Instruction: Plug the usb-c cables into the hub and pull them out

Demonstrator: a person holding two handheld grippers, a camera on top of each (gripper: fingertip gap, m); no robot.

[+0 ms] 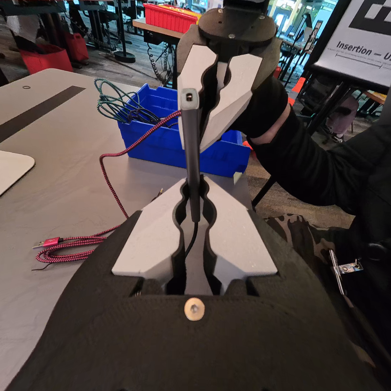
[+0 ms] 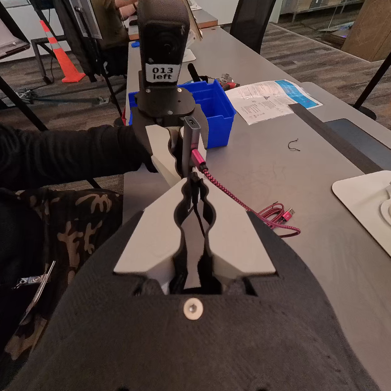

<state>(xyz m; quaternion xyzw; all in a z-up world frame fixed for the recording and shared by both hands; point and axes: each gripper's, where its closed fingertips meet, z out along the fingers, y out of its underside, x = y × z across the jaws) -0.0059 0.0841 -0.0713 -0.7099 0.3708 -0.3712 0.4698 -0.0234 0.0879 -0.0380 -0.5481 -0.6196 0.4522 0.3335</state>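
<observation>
- While the left tongs (image 1: 193,191) clamp the hub (image 1: 191,135) upright above the worktop (image 1: 63,137), the pink cable (image 2: 197,157) sits plugged in its side.
- The right tongs (image 2: 194,186) pinch a dark plug (image 2: 194,190) just below the hub.
- Likely step: plugging in the second cable; next, line it up and push straight.

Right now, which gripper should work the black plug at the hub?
Right. The right gripper is shut on the black plug, tip at the hub below the pink plug. The left gripper clamps the hub, so it likely just braces.
</observation>
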